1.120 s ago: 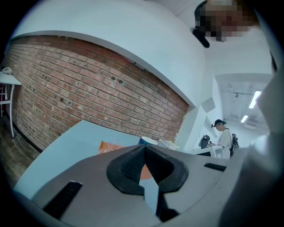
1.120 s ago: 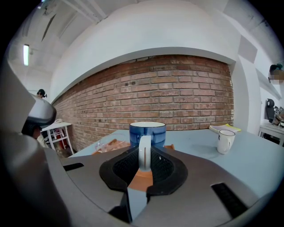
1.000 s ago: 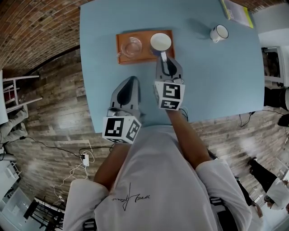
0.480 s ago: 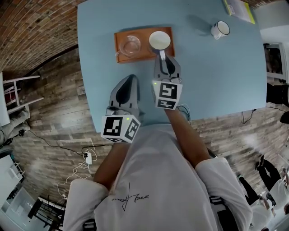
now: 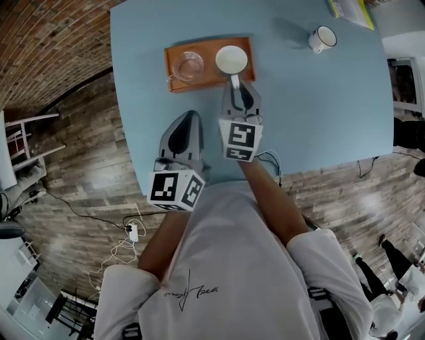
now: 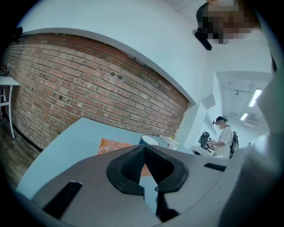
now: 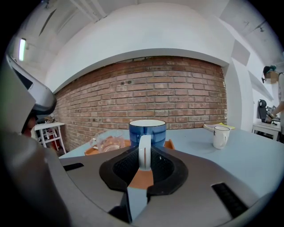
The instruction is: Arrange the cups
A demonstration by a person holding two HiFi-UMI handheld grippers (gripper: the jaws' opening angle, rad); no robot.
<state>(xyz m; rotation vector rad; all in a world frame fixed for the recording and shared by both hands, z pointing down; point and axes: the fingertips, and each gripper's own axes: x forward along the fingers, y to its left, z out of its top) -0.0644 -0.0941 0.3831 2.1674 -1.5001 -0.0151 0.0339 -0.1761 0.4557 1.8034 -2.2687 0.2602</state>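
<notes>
Right gripper view shows your right gripper [image 7: 144, 156] clamped narrowly on the white handle [image 7: 143, 148] of the blue mug [image 7: 147, 131]. The mug stands upright at the right end of the orange tray [image 5: 208, 74], beside the glass cup [image 5: 188, 66]. Your left gripper [image 5: 190, 116] hangs over the near part of the light blue table [image 5: 312, 113], its jaws pressed together with nothing between them. A white mug [image 5: 322, 38] stands well apart near the far right corner, close to a yellow-edged booklet [image 5: 348, 10].
</notes>
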